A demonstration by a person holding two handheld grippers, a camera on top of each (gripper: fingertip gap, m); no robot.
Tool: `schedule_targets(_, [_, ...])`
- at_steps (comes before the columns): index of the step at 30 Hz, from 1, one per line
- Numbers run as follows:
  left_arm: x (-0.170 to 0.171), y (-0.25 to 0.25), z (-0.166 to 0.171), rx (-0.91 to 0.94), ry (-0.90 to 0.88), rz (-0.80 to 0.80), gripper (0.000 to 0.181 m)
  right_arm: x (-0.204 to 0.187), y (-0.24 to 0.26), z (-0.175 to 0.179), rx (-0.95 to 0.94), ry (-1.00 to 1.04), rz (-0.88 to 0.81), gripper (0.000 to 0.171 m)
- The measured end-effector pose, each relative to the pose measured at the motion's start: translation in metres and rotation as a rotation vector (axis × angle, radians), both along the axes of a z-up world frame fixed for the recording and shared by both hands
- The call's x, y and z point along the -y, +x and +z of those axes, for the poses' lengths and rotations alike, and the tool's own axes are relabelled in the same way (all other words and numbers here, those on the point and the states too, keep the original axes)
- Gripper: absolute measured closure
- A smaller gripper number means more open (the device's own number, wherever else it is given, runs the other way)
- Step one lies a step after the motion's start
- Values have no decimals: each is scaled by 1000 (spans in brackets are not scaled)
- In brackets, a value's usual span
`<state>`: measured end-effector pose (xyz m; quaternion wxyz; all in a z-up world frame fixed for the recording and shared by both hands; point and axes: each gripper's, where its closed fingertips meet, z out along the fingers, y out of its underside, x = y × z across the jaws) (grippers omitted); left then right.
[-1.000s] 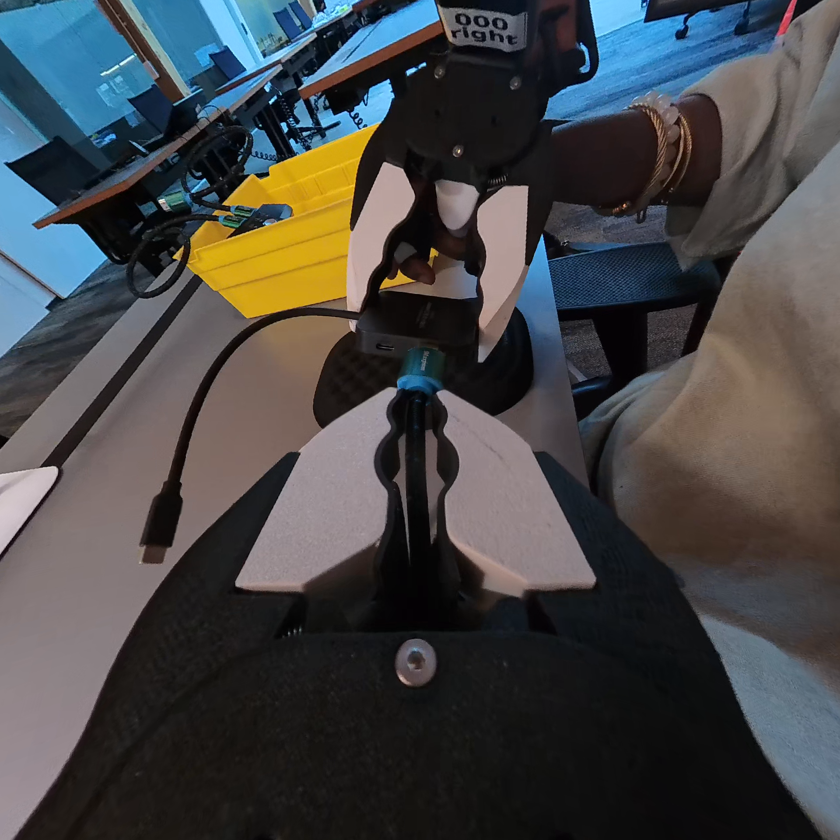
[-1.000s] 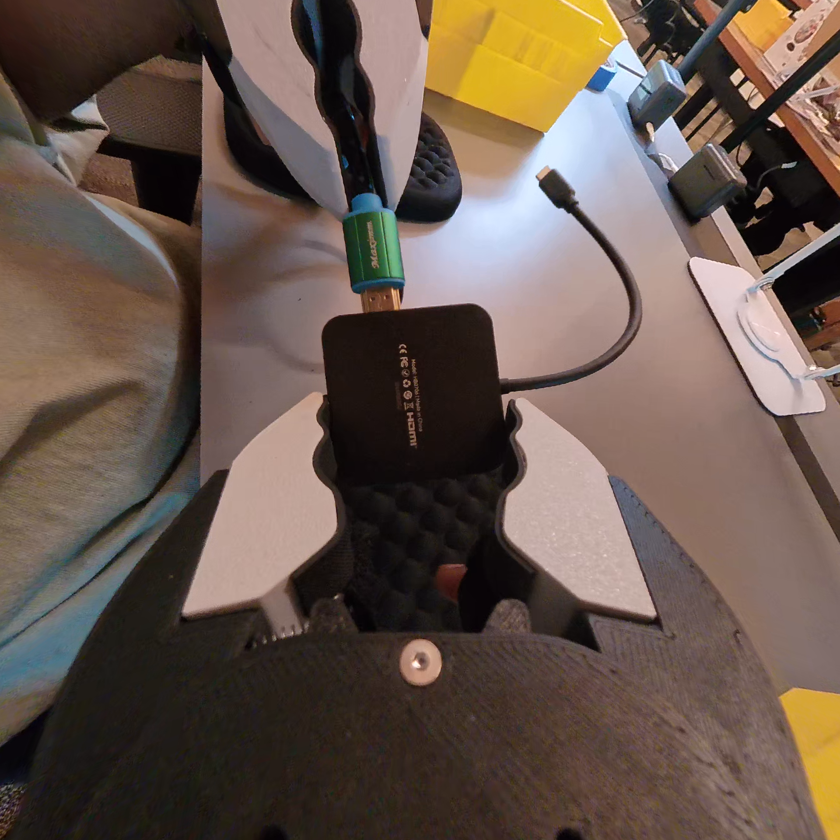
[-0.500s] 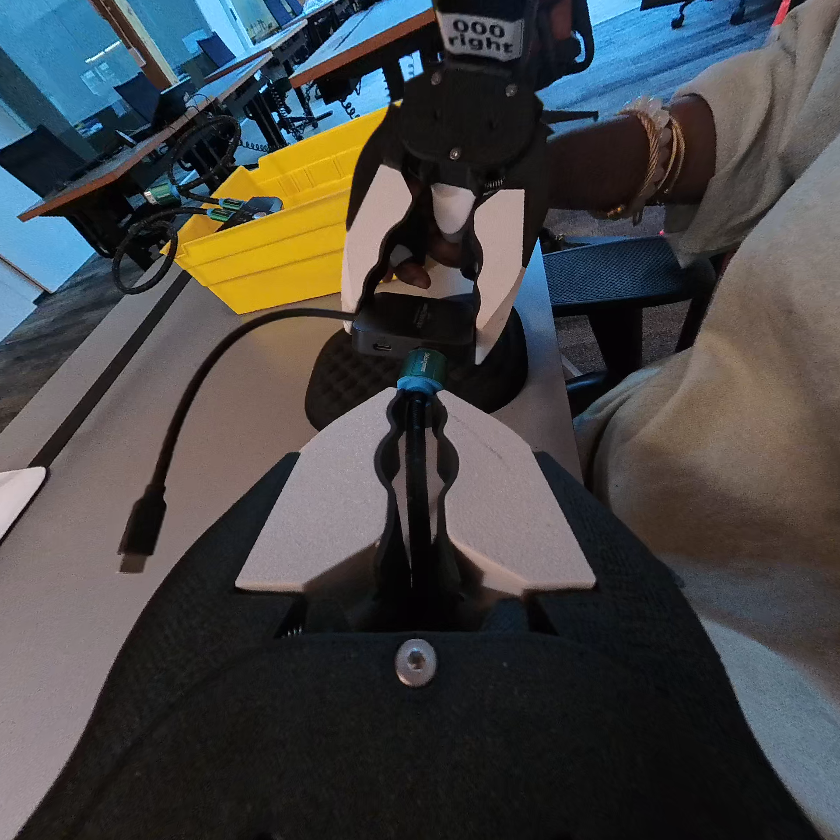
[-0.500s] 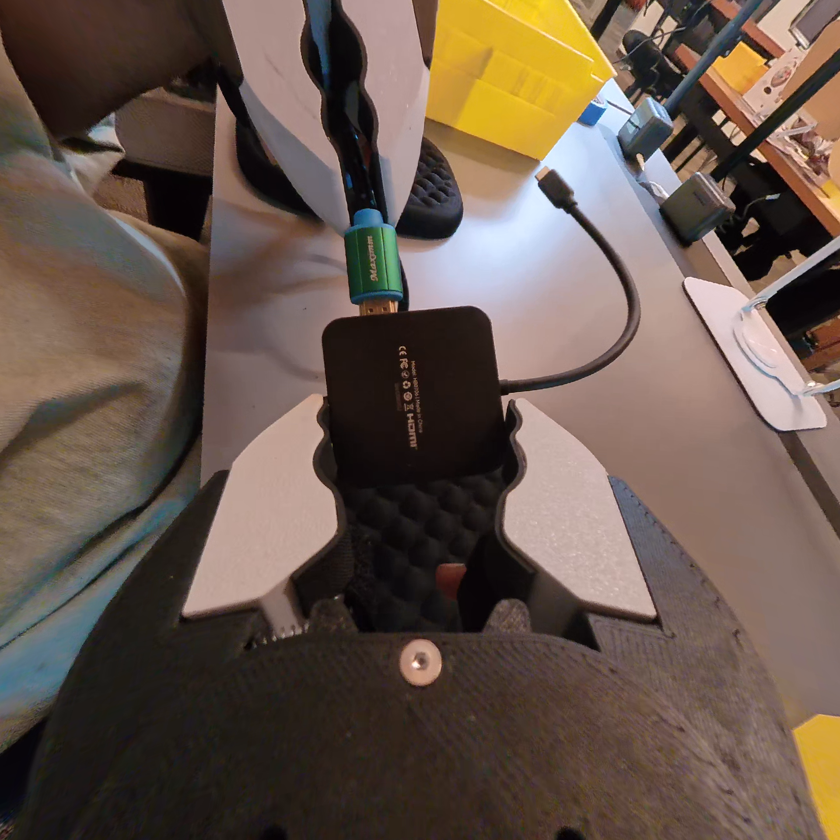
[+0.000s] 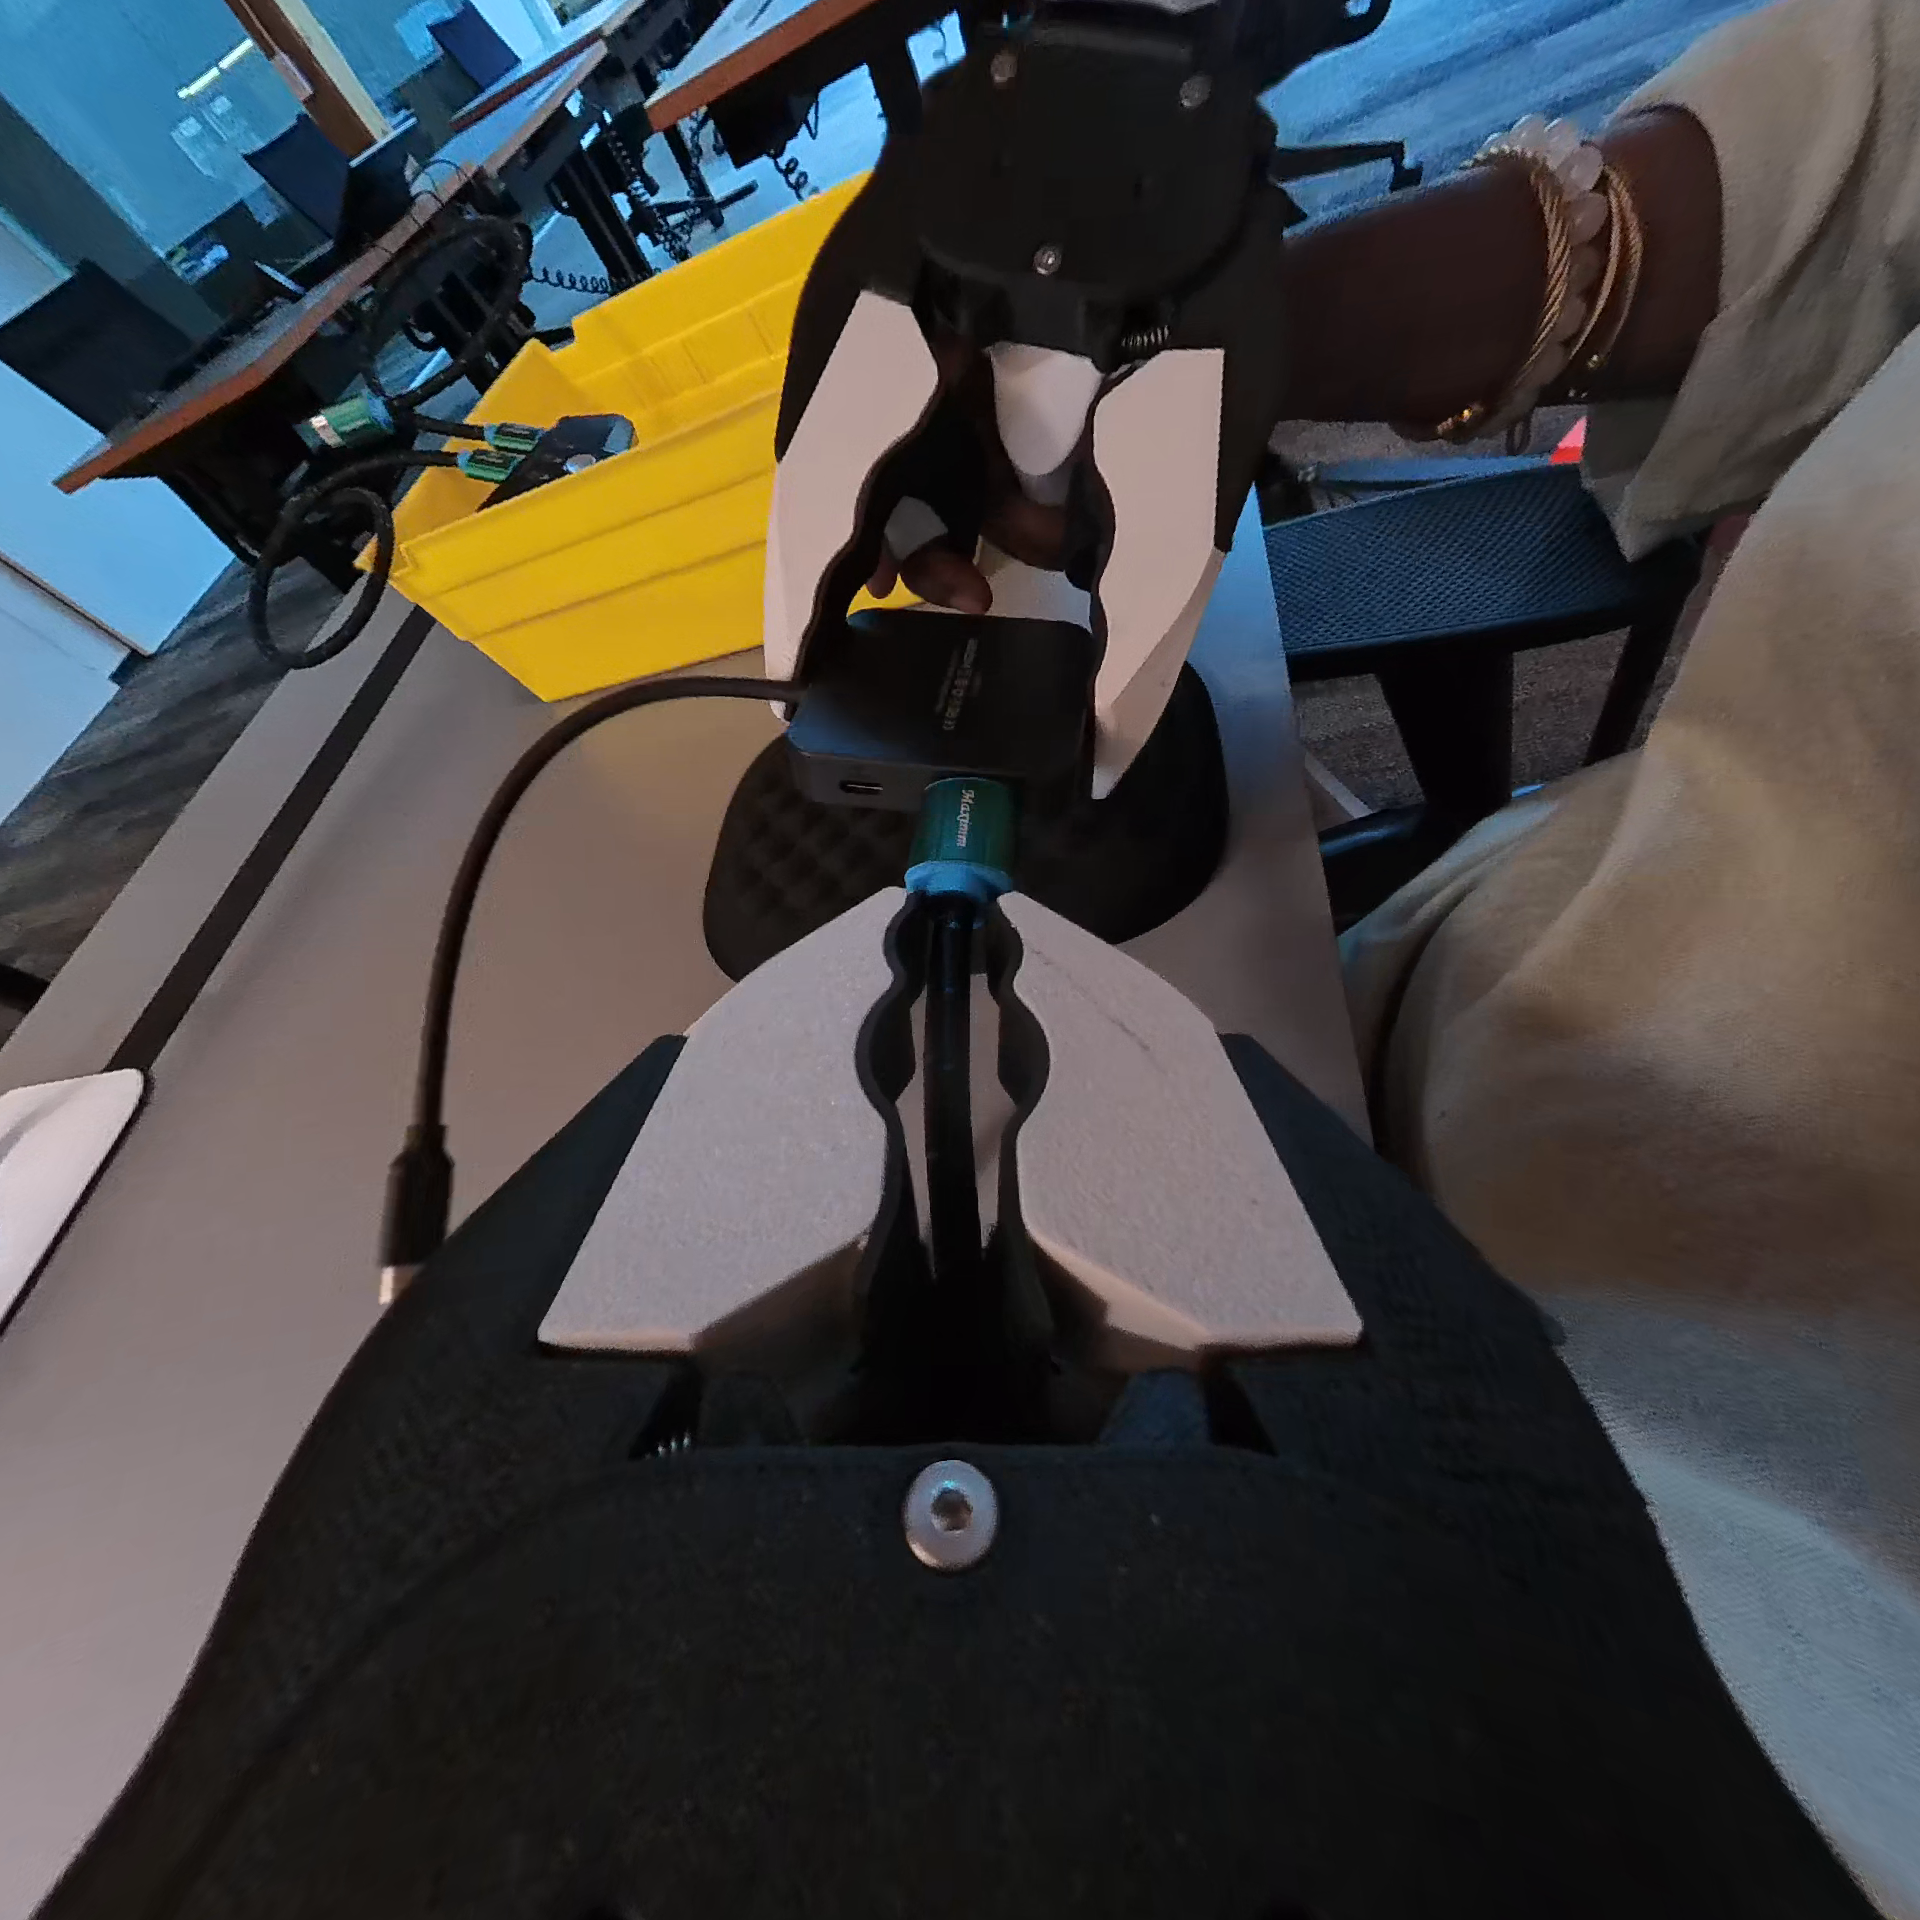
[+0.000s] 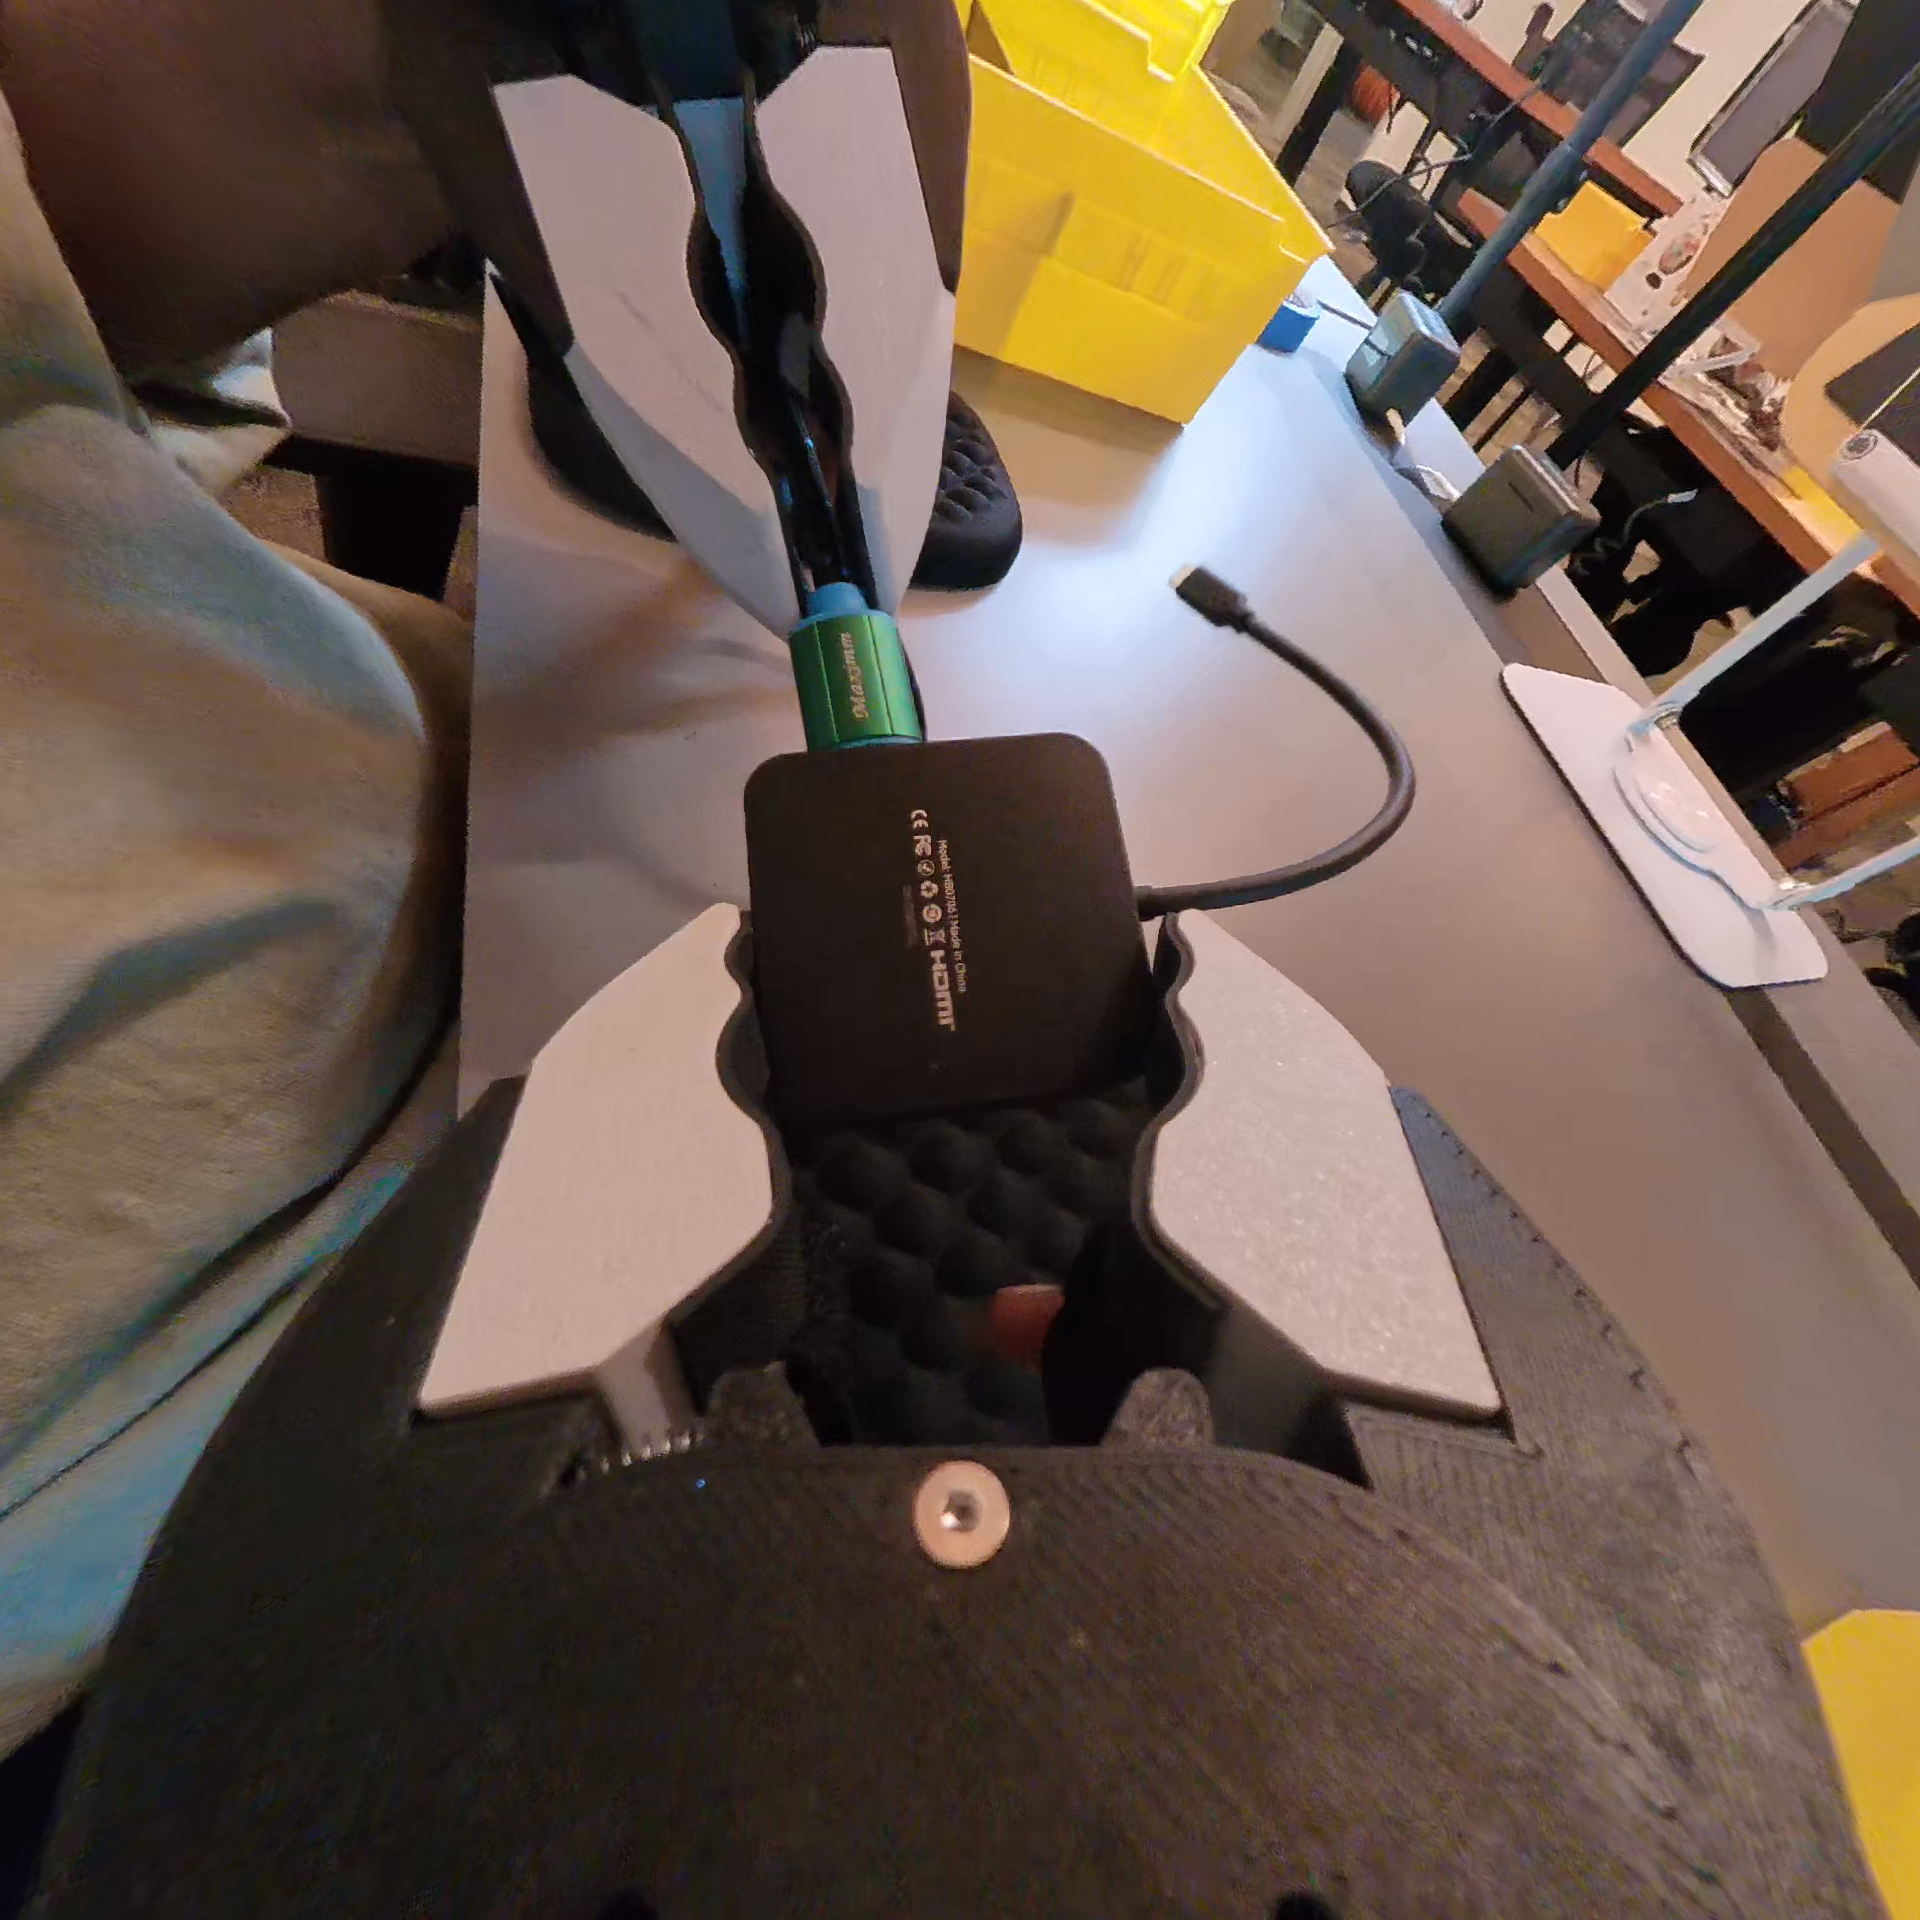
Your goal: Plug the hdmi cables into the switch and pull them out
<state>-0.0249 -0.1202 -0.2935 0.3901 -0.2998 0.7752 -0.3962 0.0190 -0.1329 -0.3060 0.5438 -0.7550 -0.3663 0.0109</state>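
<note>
In the left wrist view, the left hand-held gripper [image 5: 951, 925] is closed on the black HDMI cable [image 5: 948, 1101], just behind its green plug [image 5: 958, 823]. The plug sits in the front edge of the black switch [image 5: 940, 701]. The right hand-held gripper [image 5: 951, 686] comes from above and clamps the switch by its two sides, above the grey tabletop [image 5: 260, 1039]. A yellow bin [image 5: 613, 540] stands behind.

In the right wrist view, the right hand-held gripper [image 6: 951, 940] is partly open, its fingers [image 6: 1273, 1174] pressing the switch [image 6: 935, 925] from both sides. The green plug [image 6: 854, 686] is pushed fully into the far edge, with no metal showing. The left hand-held gripper [image 6: 836, 597] points down at a tilt, clamped on the cable. The switch's own short cable [image 6: 1340, 769] curves to the right above the tabletop [image 6: 1455, 935].
</note>
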Motion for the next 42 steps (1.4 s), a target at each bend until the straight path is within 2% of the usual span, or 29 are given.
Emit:
schedule_targets(16, [10,-20,9,54,-27,-141,171,6,-20,8,139,33,87,98])
schedule_targets(20, [7,-18,11,60,-32,-117,171,3,-17,9,185,36,64,98])
schedule_targets(26, [8,-17,15,88,-65,-113,171,5,-16,14,164,63,47,98])
schedule_targets(31, [16,-24,38,163,-199,-171,171,10,-26,35,23,132,93,98])
schedule_targets(34, [15,-22,32,144,-127,-142,171,10,-22,33,125,138,66,98])
schedule_targets(38, [10,-22,46,220,-102,-114,169,8,-23,46,132,178,47,98])
schedule_targets(39, [4,-20,54,273,-80,-69,162,7,-22,52,160,206,32,98])
schedule_targets(40, [1,-19,64,341,-68,-41,140,5,-19,60,192,234,9,98])
schedule_targets(42, [-3,-25,91,488,-102,-6,118,1,-8,75,283,294,-56,98])
